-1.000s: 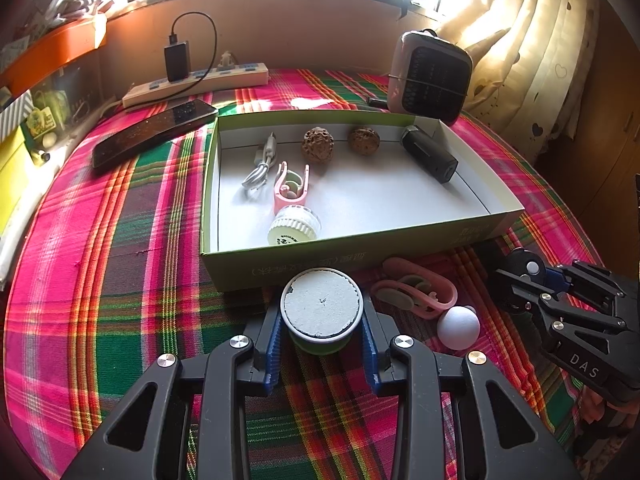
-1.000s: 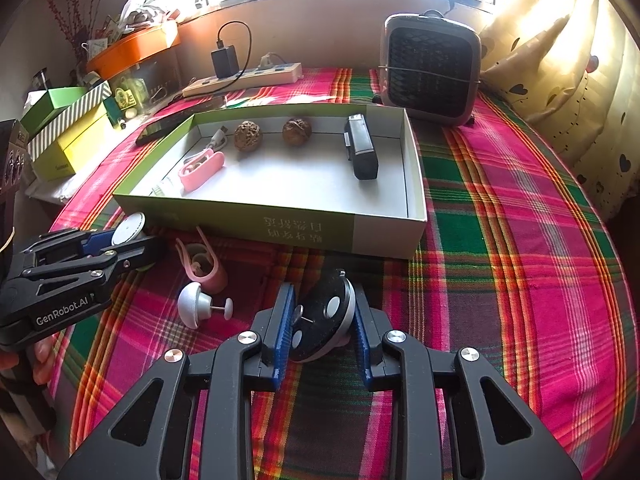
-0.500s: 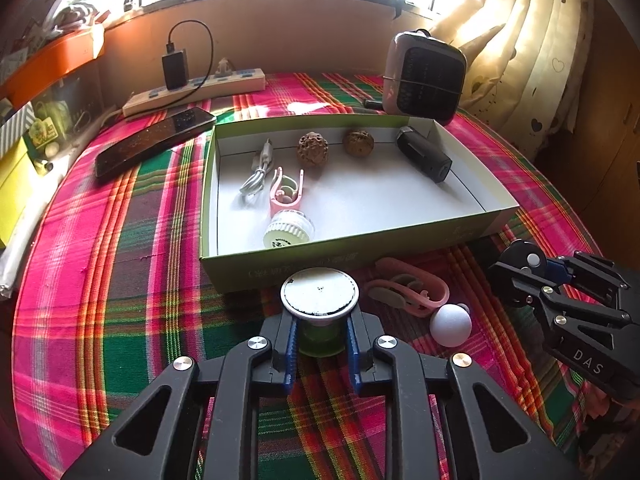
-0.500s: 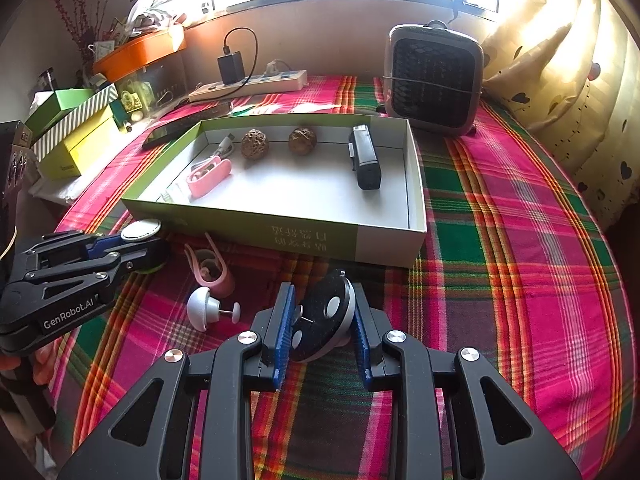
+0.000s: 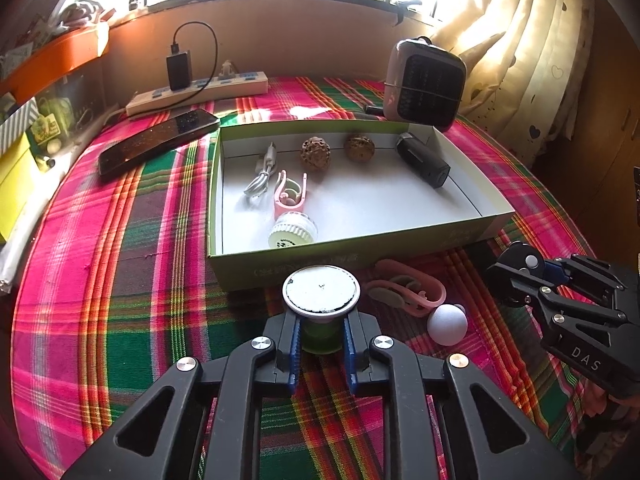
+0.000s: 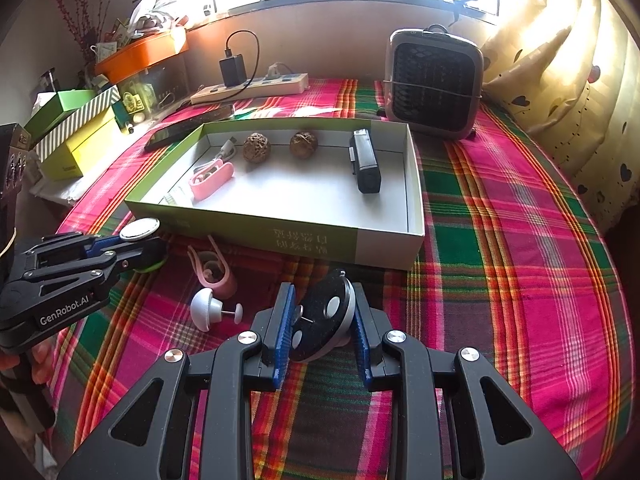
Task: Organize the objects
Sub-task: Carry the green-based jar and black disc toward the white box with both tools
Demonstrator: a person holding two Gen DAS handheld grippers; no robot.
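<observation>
My left gripper [image 5: 321, 334] is shut on a small green jar [image 5: 320, 332] with a round white lid [image 5: 321, 290], just in front of the green-and-white box [image 5: 360, 262]. In the right wrist view it appears at the left [image 6: 136, 246]. My right gripper [image 6: 320, 320] is shut on a black disc with white dots [image 6: 326, 314], tilted on edge above the cloth near the box's front wall [image 6: 280, 238]. Between the grippers, a pink clip [image 6: 214, 272] and a white knob with a pin [image 6: 206, 312] lie on the cloth.
The box holds two walnuts [image 5: 316, 154], a black device [image 5: 422, 160], a grey cable [image 5: 260, 178], a second pink clip [image 5: 290, 194] and a white ribbed cap [image 5: 290, 234]. Behind stand a small heater [image 6: 434, 84], a power strip [image 6: 252, 88] and a phone [image 5: 160, 140]; boxes [image 6: 76, 136] are stacked at the left.
The left jaws, which stood wide around the green jar, have closed onto its body. The right gripper and its disc have not moved.
</observation>
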